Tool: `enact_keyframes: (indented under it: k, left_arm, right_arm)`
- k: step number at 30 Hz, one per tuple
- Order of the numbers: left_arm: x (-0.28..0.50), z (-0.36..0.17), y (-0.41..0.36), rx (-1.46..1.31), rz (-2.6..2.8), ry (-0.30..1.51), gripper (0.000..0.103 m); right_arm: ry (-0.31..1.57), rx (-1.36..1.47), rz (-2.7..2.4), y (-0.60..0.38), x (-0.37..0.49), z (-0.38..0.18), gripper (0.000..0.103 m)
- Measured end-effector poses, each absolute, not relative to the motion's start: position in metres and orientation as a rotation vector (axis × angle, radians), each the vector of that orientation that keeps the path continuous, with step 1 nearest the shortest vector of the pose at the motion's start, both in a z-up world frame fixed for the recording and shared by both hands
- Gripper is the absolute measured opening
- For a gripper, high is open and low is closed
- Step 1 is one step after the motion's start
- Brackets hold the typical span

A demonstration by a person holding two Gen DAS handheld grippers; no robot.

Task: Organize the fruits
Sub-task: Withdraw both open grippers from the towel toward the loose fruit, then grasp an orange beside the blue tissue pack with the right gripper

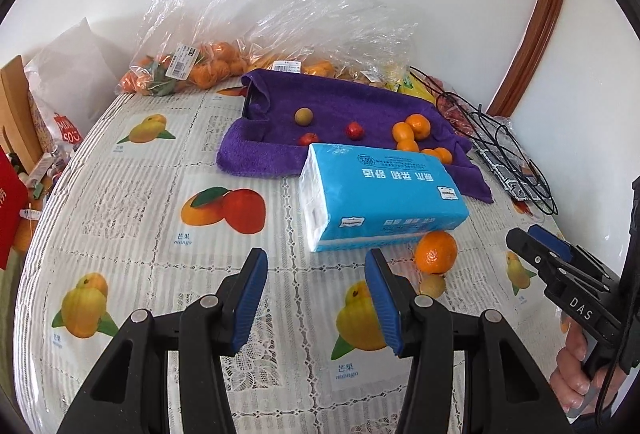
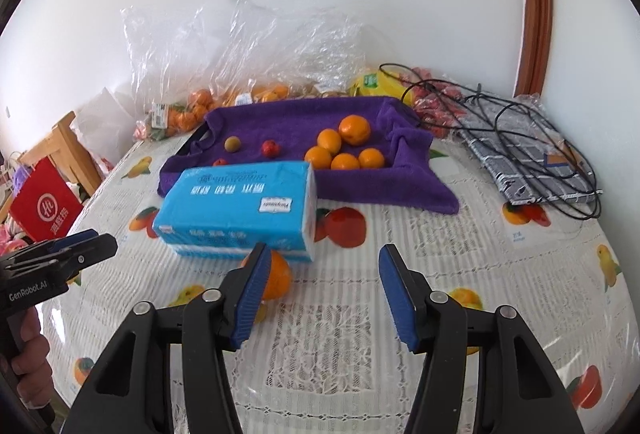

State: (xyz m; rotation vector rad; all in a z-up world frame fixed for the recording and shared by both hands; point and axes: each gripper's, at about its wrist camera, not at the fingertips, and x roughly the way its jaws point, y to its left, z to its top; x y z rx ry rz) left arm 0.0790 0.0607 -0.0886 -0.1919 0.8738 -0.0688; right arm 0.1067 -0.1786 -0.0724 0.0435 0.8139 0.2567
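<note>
A loose orange (image 1: 436, 252) lies on the fruit-print tablecloth against the near corner of a blue tissue pack (image 1: 380, 194), with a small yellow-green fruit (image 1: 433, 285) touching its front. Behind the pack a purple towel (image 1: 340, 102) holds several oranges (image 1: 412, 130), two small red fruits (image 1: 355, 130) and one brownish-green fruit (image 1: 303, 115). My left gripper (image 1: 316, 298) hovers open over the cloth, left of the loose orange, with nothing between its fingers. My right gripper (image 2: 320, 290) is open and empty too; the loose orange (image 2: 278, 276) shows just behind its left finger.
Clear plastic bags of oranges (image 1: 200, 66) line the wall behind the towel. A black cable (image 2: 520, 138) lies over a checked packet (image 2: 528, 158) at the right. A red bag (image 2: 44, 206) and wooden furniture (image 2: 60, 146) stand off the table's left edge.
</note>
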Motion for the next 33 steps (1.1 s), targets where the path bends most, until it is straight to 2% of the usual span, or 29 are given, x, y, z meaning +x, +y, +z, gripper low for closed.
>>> enact_keyframes:
  k: [17, 20, 33]
  left_arm:
    - [0.086, -0.122, 0.08, -0.229, -0.047, 0.949, 0.048]
    - [0.088, -0.126, 0.081, -0.233, -0.061, 0.957, 0.048]
    - [0.093, -0.128, 0.063, -0.248, -0.147, 0.964, 0.048]
  right_arm:
    - [0.942, 0.035, 0.343, -0.125, 0.144, -0.132, 0.051]
    - [0.965, 0.049, 0.344, -0.123, 0.149, -0.138, 0.043]
    - [0.849, 0.106, 0.344, -0.145, 0.126, -0.091, 0.043]
